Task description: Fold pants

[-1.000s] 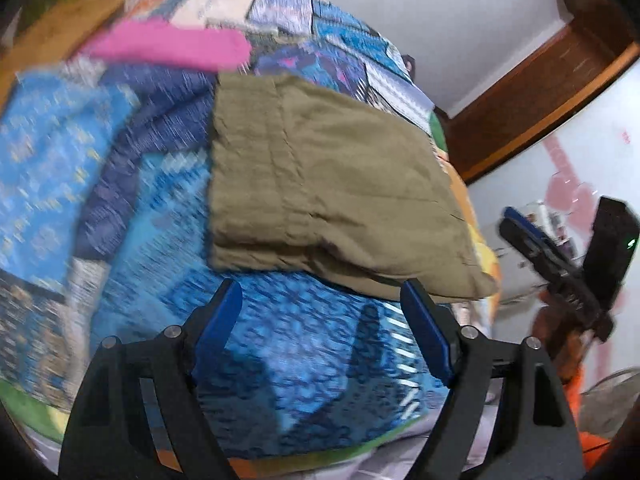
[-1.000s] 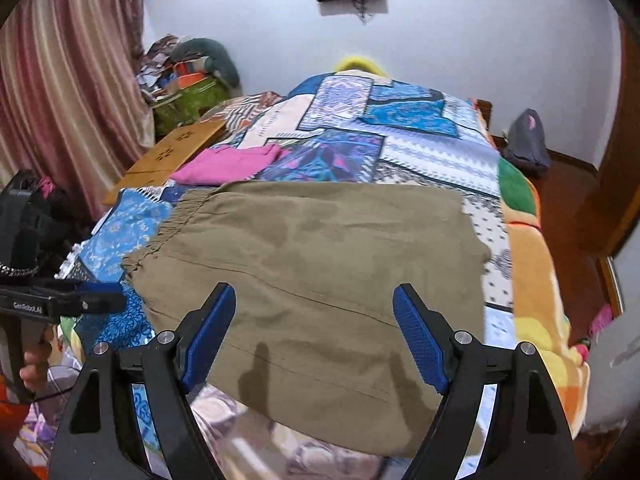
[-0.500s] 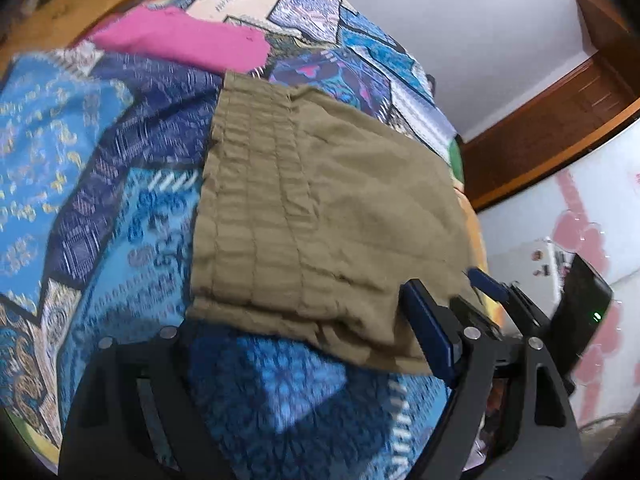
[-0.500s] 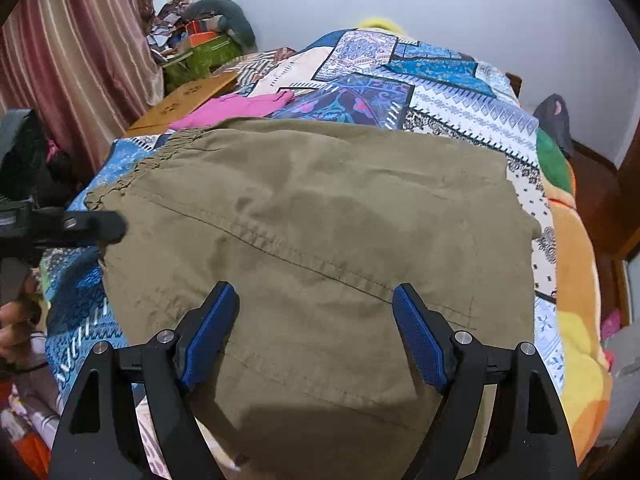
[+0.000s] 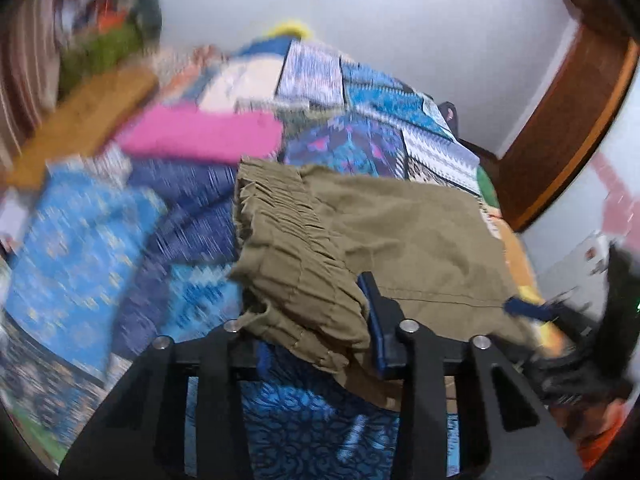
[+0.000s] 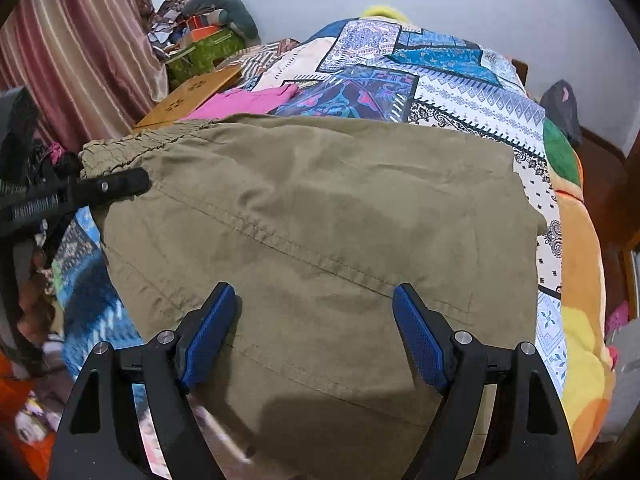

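Pants point(image 6: 320, 216), olive and already folded in part, lie on the patchwork bedspread point(image 6: 460, 92) near its front edge. A second ago the left gripper point(image 5: 316, 344) stood wide open before them; its jaws have just been closing, and now the near corner of the gathered waistband point(image 5: 280, 216) is bunched between them and lifted off the bed. This view is blurred, so the grip may be only partial. The right gripper point(image 6: 316, 336) hovers wide open above the cloth beside the seam and holds nothing. I judge that the next fold is starting from the waistband side.
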Motion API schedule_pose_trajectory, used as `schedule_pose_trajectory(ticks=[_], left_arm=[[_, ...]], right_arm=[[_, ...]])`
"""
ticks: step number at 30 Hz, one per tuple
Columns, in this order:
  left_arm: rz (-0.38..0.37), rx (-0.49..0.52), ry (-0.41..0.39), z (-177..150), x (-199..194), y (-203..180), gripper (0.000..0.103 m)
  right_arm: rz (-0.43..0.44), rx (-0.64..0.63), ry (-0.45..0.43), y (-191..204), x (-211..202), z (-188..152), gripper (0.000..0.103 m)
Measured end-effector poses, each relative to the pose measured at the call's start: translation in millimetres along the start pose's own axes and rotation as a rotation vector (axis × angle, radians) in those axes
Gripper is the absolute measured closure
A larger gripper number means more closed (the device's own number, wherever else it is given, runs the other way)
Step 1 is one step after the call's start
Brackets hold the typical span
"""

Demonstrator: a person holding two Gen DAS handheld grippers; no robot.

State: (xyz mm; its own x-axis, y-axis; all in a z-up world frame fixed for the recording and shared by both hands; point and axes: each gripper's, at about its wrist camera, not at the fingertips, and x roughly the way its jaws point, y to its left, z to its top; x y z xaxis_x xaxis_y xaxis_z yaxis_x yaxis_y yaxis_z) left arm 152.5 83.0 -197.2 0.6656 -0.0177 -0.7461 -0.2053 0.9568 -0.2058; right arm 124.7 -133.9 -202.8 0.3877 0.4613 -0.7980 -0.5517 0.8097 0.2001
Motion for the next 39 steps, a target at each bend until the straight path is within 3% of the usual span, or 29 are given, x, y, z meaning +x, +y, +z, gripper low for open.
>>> schedule_pose_trajectory(ticks=[5, 8, 12, 16, 21, 28, 32, 36, 39], left_arm=[[0.065, 0.095, -0.114, 7.1, -24.8, -11.2, 0.07], [0.113, 0.131, -0.182, 11.0, -45.8, -9.7, 0.07], [0.124, 0.128, -0.225, 18.1, -67.0, -3.8, 0.072], [0.148, 0.168, -0.262, 17.0, -78.7, -11.0, 0.073], [0.159, 0.223, -0.285, 16.7, -84.5, -25.1, 0.073], [0.167, 0.307, -0.316, 12.2, -89.7, -55.4, 0.073], [0.148, 0.343, -0.328, 8.8, -90.4, -74.9, 0.073], [0.114, 0.371, -0.325, 10.4, -88.0, -91.2, 0.073], [0.061, 0.386, -0.306, 12.0, -84.7, -104.9, 0.074]], right_arm=[[0.0, 0.027, -0.05, 9.1, 0.6, 23.2, 0.025], [0.026, -0.015, -0.003, 28.1, 19.2, 30.2, 0.025], [0.087, -0.12, 0.059, 64.1, 43.2, 29.2, 0.025], [0.102, -0.194, 0.06, 85.0, 47.3, 28.2, 0.025], [0.134, -0.073, 0.01, 56.5, 26.0, 25.9, 0.027], [-0.052, 0.051, -0.086, -11.0, -27.0, 1.7, 0.025], [-0.114, 0.092, -0.069, -37.2, -36.8, -16.3, 0.025], [-0.119, 0.091, -0.013, -42.4, -25.6, -37.8, 0.025], [-0.075, 0.151, -0.032, -48.3, -20.4, -47.0, 0.025]])
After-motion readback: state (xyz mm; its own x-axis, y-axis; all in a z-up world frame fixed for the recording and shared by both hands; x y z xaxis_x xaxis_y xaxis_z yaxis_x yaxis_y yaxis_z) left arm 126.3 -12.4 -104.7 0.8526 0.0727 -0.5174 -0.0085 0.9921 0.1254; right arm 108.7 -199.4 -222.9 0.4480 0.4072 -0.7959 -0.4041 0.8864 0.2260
